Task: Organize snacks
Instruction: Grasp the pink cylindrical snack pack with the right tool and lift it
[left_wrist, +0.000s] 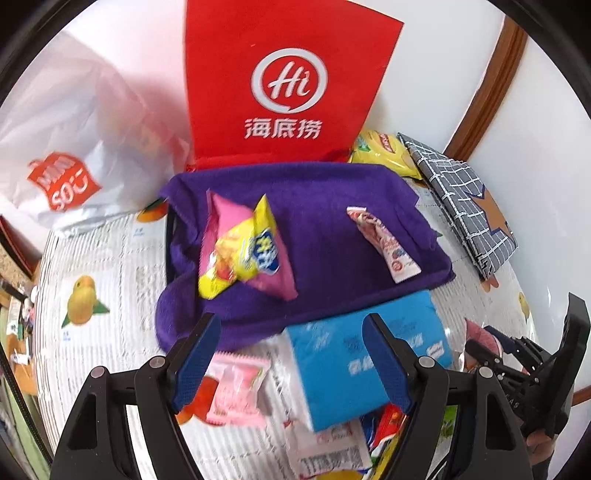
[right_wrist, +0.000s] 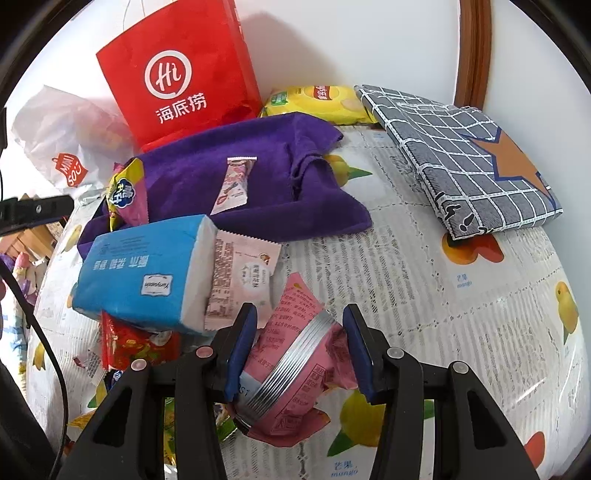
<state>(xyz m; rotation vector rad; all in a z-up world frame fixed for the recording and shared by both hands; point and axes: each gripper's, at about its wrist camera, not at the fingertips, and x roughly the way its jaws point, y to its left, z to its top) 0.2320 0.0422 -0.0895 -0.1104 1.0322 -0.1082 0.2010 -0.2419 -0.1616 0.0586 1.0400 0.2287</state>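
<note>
Between the right gripper's (right_wrist: 297, 350) clenched fingers sits the pink snack packet (right_wrist: 295, 369); left gripper (left_wrist: 291, 360) spread, empty.

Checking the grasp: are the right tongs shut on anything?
Shut on the pink snack packet: both pads of the right tongs press its sides.

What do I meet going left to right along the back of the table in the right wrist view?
White plastic bag → red paper bag → yellow chip bag → grey checked cloth.
</note>
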